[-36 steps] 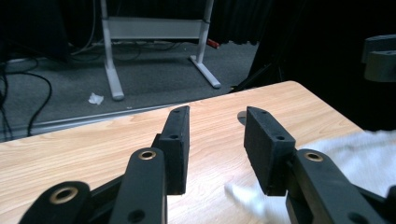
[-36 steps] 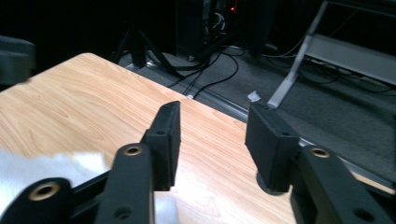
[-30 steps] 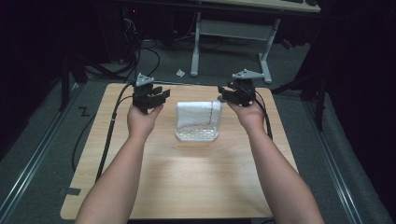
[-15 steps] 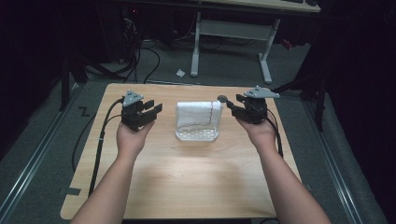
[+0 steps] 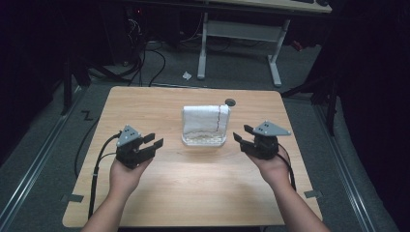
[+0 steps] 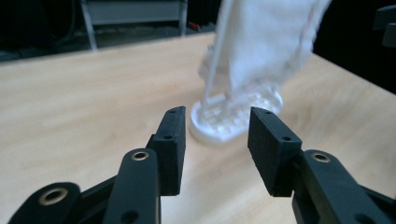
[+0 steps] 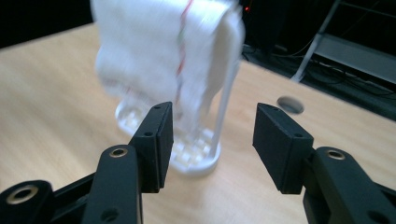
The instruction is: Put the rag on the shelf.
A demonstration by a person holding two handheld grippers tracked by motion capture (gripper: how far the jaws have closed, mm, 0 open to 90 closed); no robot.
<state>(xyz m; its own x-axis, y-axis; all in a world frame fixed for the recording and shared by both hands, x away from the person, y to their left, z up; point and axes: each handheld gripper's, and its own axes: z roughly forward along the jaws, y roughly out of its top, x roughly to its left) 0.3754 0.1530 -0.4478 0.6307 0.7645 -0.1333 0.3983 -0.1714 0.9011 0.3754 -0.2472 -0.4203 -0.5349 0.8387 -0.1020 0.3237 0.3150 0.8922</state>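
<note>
No brand, label or other writing can be read on anything here. At the middle of the light wooden table point(image 5: 193, 188) stands a white plastic rack with a ribbed, oval base point(image 5: 204, 140), and a white cloth with a thin red stripe down one side point(image 5: 203, 119) hangs draped over its upright frame, the lower edge reaching down toward the base; apart from the cloth over its frame the rack carries nothing. In the left gripper view the white base point(image 6: 233, 119) and the blurred cloth point(image 6: 268, 39) rise just beyond the two black jaws, and in the right gripper view the cloth point(image 7: 159, 46) with its red stripe hangs over the base point(image 7: 187, 156) in the same way. The left black gripper with a grey three-cornered plate on top point(image 5: 153, 143) is held by the person's left hand point(image 5: 124, 174) to the left of the rack, well apart from it, its jaws spread wide with nothing between them. The right black gripper, also topped by a grey plate point(image 5: 242, 135), sits in the person's right hand point(image 5: 273, 166) to the right of the rack, near but not touching it, its jaws likewise wide apart and empty. A small dark round hole point(image 5: 230, 102) lies in the tabletop just behind the rack.
</note>
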